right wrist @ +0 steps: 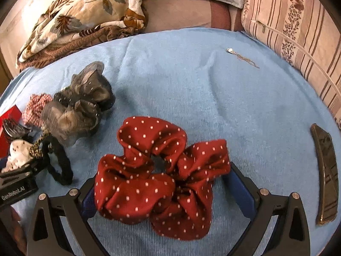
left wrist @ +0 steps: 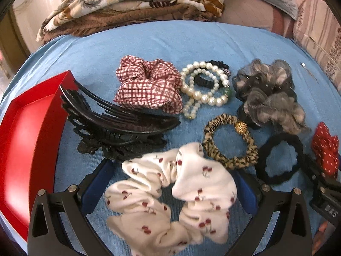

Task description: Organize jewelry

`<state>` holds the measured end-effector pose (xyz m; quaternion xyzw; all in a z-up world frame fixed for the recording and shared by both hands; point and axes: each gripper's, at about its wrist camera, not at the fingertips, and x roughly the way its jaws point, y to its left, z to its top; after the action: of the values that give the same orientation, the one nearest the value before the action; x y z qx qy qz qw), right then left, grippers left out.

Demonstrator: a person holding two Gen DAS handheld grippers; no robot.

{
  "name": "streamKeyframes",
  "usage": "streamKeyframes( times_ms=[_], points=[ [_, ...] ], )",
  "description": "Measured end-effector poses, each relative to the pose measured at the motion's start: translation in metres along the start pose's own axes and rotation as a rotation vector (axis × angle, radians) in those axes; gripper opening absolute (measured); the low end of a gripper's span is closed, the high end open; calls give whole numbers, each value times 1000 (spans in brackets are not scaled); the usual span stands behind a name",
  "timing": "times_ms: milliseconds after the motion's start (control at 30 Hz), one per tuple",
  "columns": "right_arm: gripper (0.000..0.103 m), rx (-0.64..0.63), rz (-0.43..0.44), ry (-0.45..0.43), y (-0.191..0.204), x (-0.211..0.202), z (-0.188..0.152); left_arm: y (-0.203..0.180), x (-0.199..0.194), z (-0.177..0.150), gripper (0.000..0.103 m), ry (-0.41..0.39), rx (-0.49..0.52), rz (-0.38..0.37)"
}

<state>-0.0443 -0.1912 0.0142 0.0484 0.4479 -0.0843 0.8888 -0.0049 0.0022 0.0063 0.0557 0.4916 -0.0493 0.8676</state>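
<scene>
A white cherry-print scrunchie (left wrist: pixel 170 194) lies on the blue towel (left wrist: pixel 170 42) between the blue fingers (left wrist: pixel 98 179) of my left gripper (left wrist: pixel 173 169), which stands wide open around it. A dark red polka-dot scrunchie (right wrist: pixel 162 175) lies between the fingers (right wrist: pixel 240 183) of my right gripper (right wrist: pixel 162 176), also open and straddling it. A red tray (left wrist: pixel 25 138) sits at the left edge, with a black claw clip (left wrist: pixel 119 128) beside it.
On the towel lie a plaid scrunchie (left wrist: pixel 149 83), pearl bracelets (left wrist: pixel 204 85), a grey gauze scrunchie (left wrist: pixel 268 93), a leopard hair tie (left wrist: pixel 230 143) and a black hair tie (left wrist: pixel 279 157). A thin chain (right wrist: pixel 240 57) and brown barrette (right wrist: pixel 326 177) lie right. A folded quilt (left wrist: pixel 127 6) lies behind.
</scene>
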Motion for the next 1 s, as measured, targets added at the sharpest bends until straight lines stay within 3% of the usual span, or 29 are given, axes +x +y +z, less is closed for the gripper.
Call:
streamKeyframes(
  times_ms=[167, 267, 433, 567, 833, 1000],
  points=[
    [103, -15, -43, -28, 5, -14, -8, 3, -26, -22, 103, -53, -15, 5],
    [102, -21, -33, -51, 8, -29, -12, 8, -58, -35, 103, -144, -14, 8],
    [102, -37, -73, -219, 16, -79, -22, 18, -114, -57, 103, -282, -10, 34],
    [102, -4, -60, -273, 18, -105, -39, 31, -154, -73, 103, -366, -16, 63],
    [102, -57, -82, -434, 35, -158, -52, 47, -200, -100, 103, -457, -56, 68],
    [102, -87, -86, -476, 45, -179, -64, 52, -221, -108, 103, -505, -94, 78]
  ],
)
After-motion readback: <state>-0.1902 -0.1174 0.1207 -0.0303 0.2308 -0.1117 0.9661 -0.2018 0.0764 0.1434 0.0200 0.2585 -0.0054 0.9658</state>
